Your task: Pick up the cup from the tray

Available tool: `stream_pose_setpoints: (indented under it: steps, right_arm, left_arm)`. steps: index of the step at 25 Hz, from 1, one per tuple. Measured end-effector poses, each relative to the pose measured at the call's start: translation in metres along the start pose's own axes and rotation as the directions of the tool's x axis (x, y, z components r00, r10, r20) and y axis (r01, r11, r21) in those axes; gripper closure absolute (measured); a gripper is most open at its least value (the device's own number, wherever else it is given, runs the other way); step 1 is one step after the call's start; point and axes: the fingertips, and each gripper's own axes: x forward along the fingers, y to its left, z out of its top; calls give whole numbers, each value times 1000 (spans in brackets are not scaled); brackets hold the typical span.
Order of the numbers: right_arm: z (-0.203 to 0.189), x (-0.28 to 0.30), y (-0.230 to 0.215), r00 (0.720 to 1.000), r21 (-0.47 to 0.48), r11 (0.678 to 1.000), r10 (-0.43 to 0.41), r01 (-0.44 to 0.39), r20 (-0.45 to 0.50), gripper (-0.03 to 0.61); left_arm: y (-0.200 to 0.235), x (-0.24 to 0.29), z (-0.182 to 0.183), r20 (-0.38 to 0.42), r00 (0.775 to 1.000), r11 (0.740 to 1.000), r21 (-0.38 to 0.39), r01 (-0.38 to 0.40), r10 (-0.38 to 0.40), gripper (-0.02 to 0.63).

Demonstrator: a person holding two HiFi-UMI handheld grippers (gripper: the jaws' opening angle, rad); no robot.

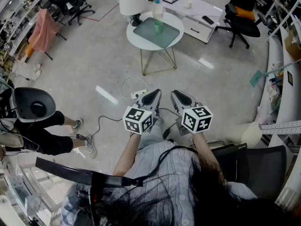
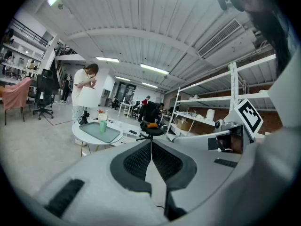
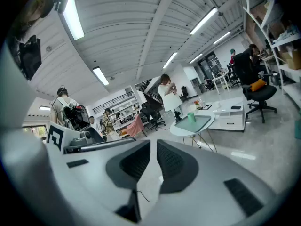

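Fingers (image 2: 135,162) together, cup (image 1: 158,26) well apart.

Bright ceiling strip lights (image 3: 74,14) glare on the floor (image 1: 106,95), and gripper views bulge, edges seemingly soft.

The cup (image 1: 158,26) on the tray (image 1: 167,36) is too small to show whether anything is in it. The small things on the desk (image 1: 197,11) cannot be named either. The left edge cuts off the seated person (image 1: 49,144), and dark hair (image 1: 211,197) blocks the bottom.
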Motion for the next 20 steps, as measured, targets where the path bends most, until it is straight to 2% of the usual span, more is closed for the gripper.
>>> stream_pose_setpoints:
  steps: [11, 20]
  right_arm:
    - [3, 11, -17, 1000, 9, 1000, -19, 19, -16, 518]
    - [15, 52, -33, 999, 31, 999, -24, 25, -26, 518]
  left_arm:
    - [8, 16, -5, -23, 1000, 1000, -16, 8, -9, 598]
    - [50, 36, 3, -39, 999, 999, -39, -12, 11, 598]
